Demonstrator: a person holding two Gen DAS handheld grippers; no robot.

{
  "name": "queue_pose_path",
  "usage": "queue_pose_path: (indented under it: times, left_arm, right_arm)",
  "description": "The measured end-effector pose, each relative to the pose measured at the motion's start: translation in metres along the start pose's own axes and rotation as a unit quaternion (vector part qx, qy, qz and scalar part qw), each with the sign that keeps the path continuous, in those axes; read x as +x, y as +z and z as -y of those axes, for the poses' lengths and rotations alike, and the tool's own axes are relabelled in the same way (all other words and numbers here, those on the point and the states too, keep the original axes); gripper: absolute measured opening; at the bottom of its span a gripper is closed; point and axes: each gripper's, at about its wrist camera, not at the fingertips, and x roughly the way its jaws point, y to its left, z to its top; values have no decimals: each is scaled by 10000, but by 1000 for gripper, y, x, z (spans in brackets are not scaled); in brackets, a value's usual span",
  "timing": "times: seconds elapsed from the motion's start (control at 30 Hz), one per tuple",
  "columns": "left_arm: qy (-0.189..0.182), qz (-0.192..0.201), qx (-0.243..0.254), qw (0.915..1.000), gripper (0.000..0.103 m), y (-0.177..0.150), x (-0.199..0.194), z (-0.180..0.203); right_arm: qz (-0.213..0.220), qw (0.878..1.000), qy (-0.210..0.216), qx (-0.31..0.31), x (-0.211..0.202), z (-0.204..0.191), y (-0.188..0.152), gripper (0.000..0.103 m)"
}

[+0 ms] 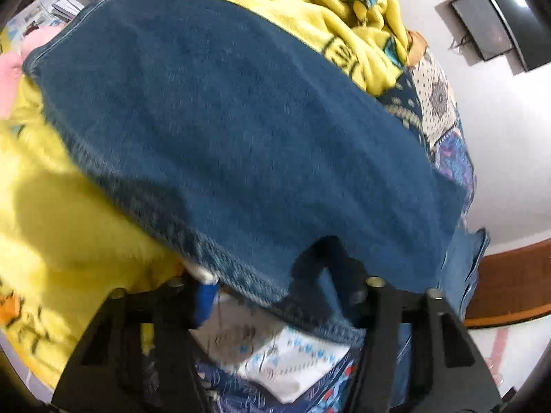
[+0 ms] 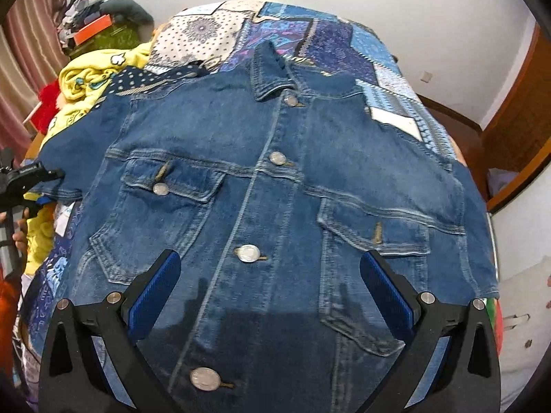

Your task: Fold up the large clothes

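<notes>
**Denim jacket on bed – my tongs, both sides**

1. Denim jacket (image 2: 261,186) – lies front-up, buttoned, spread on the patchwork bedspread (image 2: 330,41). Collar at far end, hem at near end under my right tongs. Two chest pockets w/ flaps, one left, one right of the placket. Metal buttons run down the centre.

2. Right gripper (image 2: 272,296) – mine, hovering over the near/lower part of the jacket. Blue-padded fingers (image 2: 155,289) spread wide, nothing between them; third button sits in the gap. Can't tell if pads touch the cloth.

3. Left gripper (image 1: 272,292) – seen at far left in right wrist view, at the jacket's left sleeve (image 2: 58,172). In its own view the sleeve cloth (image 1: 220,130) drapes over and across the fingers, hiding the tips; one blue pad (image 1: 205,299) peeks out below. Looks clamped on the sleeve edge, frame blurred.

4. Yellow fleece blanket (image 1: 51,213) – heaped left of the jacket, printed w/ cartoon figures.

5. White wall (image 2: 430,10) – beyond far end of bed. Wooden trim (image 2: 516,144) at right.
</notes>
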Motion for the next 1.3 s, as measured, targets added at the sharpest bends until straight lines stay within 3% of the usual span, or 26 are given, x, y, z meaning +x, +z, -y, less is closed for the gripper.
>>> queue_pose_path:
  times: [0.13, 0.23, 0.33, 0.43, 0.6, 0.73, 0.83, 1.03, 1.17, 1.3]
  left_arm:
    - [201, 478, 287, 9982, 30, 9, -17, 16]
    - [595, 925, 839, 9904, 18, 7, -35, 45]
    - [811, 1503, 1577, 9726, 13, -1, -62, 91]
    - [680, 1853, 2116, 9572, 10, -8, -85, 130]
    - [374, 2035, 3427, 9164, 8, -52, -98, 222]
    - [24, 1590, 4228, 8922, 7, -104, -72, 277]
    - [-212, 830, 4618, 8828, 7, -150, -33, 302]
    - [224, -153, 5116, 8588, 7, -215, 33, 312]
    - [297, -438, 5045, 8618, 8, -224, 43, 305]
    - [47, -740, 4736, 8776, 9, -220, 42, 294]
  right_arm:
    - [-35, 9999, -127, 101, 0, 12, 0, 103]
    - [-69, 9996, -57, 258, 1, 19, -1, 103]
    - [-76, 9991, 86, 418, -1, 24, 0, 103]
    - [-34, 9986, 184, 488, -5, 26, -1, 103]
    - [168, 9982, 261, 521, -19, 29, -3, 103]
    - [317, 9977, 233, 558, -32, 36, -9, 103]
    - [419, 9969, 224, 629, -42, 46, -14, 103]
    - [557, 9944, 229, 867, -57, 75, -26, 103]
    - [596, 9912, 301, 1147, -62, 96, -35, 103]
    - [539, 9890, 386, 1322, -60, 107, -38, 103]
